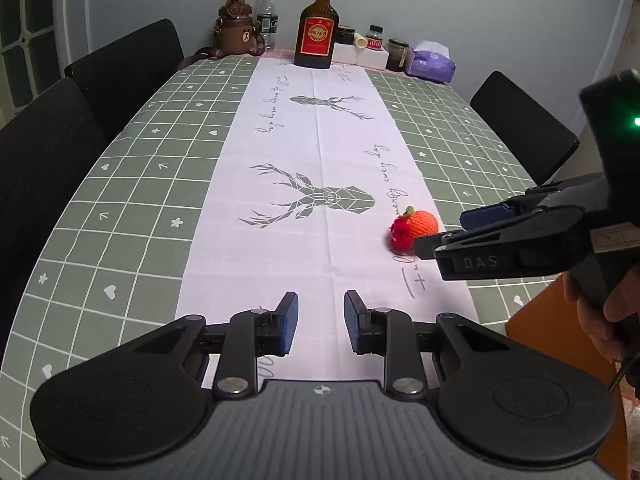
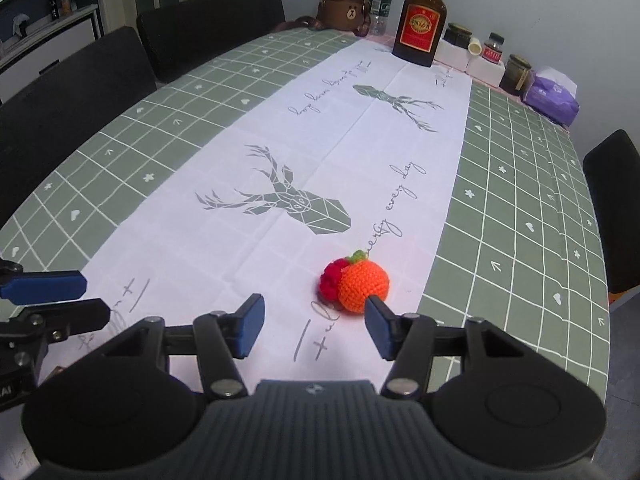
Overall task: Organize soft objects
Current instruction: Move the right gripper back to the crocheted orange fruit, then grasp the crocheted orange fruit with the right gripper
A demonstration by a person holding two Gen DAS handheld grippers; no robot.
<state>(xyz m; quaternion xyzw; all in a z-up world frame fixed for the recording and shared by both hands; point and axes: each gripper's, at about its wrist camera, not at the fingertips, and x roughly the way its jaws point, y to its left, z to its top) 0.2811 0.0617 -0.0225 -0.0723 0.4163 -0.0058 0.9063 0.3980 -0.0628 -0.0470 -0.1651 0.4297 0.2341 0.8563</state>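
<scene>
An orange crocheted ball [image 2: 363, 285] with a green leaf lies on the white table runner, touching a red crocheted piece [image 2: 331, 279] on its left. My right gripper [image 2: 316, 322] is open and empty, just short of them; its right fingertip sits at the orange ball's near edge. In the left wrist view the same pair, orange [image 1: 423, 222] and red [image 1: 401, 234], lies to the right, with the right gripper [image 1: 442, 232] close beside it. My left gripper [image 1: 321, 322] is open and empty over the runner, well left of the toys.
A green checked cloth [image 1: 132, 184] covers the table. At the far end stand a brown liquor bottle [image 1: 317, 28], a bear-shaped flask [image 1: 236, 28], a water bottle [image 1: 267, 12], jars and a purple tissue pack [image 1: 430, 62]. Black chairs [image 1: 124, 68] line both sides.
</scene>
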